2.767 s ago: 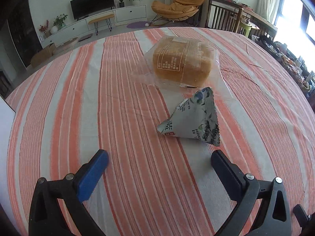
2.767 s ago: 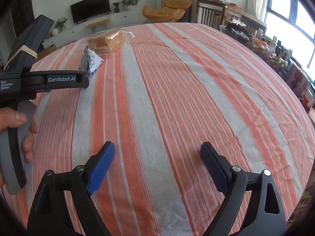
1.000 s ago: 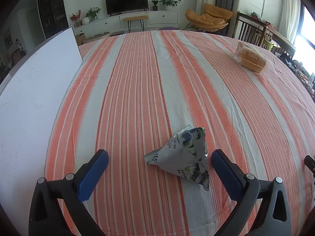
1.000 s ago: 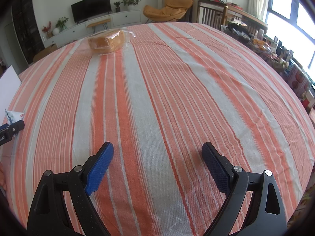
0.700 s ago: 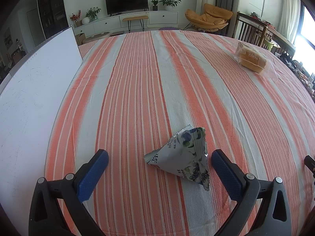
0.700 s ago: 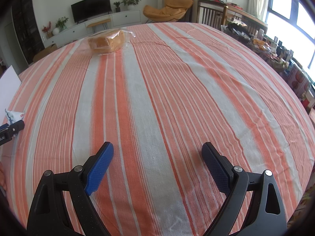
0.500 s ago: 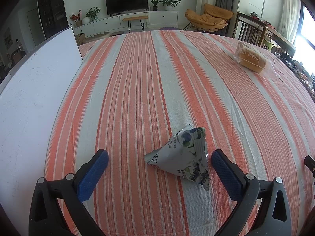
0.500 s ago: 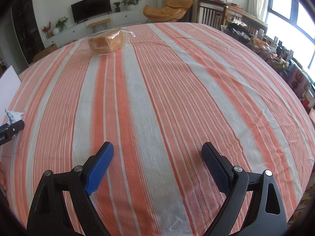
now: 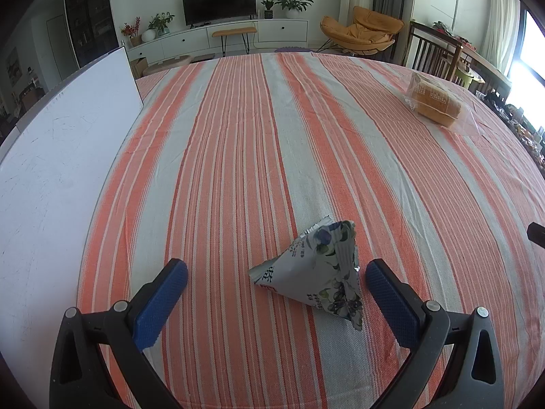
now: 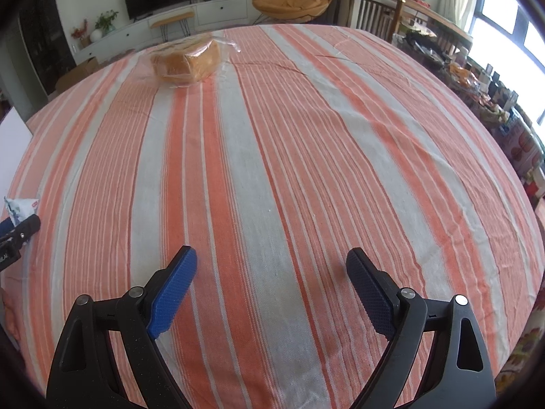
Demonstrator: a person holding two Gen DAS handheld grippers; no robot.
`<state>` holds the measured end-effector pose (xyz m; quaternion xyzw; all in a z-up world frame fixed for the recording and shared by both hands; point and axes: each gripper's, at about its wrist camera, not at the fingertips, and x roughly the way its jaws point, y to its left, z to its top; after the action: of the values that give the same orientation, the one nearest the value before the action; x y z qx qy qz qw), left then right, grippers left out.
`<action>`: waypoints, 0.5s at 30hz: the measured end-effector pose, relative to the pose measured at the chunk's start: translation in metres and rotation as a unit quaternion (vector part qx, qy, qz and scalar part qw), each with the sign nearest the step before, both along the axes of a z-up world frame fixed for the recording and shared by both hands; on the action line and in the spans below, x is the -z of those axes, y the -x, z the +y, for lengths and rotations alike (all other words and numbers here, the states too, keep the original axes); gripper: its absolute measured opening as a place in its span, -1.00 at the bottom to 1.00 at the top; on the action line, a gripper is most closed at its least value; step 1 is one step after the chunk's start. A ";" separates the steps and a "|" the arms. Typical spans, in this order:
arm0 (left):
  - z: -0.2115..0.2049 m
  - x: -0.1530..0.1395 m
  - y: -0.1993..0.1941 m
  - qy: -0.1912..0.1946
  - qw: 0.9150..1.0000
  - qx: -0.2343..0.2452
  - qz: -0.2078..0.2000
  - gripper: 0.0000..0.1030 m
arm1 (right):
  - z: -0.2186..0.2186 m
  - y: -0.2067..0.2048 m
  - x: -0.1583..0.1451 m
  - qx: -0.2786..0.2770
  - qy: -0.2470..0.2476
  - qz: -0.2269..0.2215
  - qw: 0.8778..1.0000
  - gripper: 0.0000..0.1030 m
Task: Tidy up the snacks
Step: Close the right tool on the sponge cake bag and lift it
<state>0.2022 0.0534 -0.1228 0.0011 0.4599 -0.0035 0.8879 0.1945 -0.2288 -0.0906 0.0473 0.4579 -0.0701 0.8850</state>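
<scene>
**Little snack bag sits between the open fingers**

The left gripper is low over the table with its blue fingers spread wide. The small white triangle snack bag with blue flowers lies on the orange and grey striped tablecloth between them, close to the right-side finger and, I think, not touching it. It looks like the step is to sort this bag. Next the fingers would need to close on it softly, since the bag is thin and puffy.

The right gripper is also spread wide and holds nothing, with only cloth under it.

To the left stands a big white flat board. Far off lies the brown loaf of bread in a clear plastic bag, well apart from the little bag
</scene>
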 end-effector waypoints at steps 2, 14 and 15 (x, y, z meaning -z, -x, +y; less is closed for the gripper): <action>0.000 0.000 0.000 0.000 1.000 0.000 0.000 1.00 | 0.010 -0.029 -0.024 0.001 -0.010 -0.026 1.000 0.78; 0.000 0.000 -0.002 0.001 1.000 0.000 0.000 1.00 | 0.077 -0.205 -0.028 0.042 -0.022 -0.001 0.999 0.78; 0.000 0.000 -0.002 0.001 1.000 0.000 0.000 1.00 | 0.078 -0.210 -0.019 0.045 -0.016 0.014 0.999 0.78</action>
<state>0.2041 0.0531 -0.1224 0.0005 0.4598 -0.0035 0.8880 0.4042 -0.1504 -0.0712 0.0808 0.4685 -0.1034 0.8737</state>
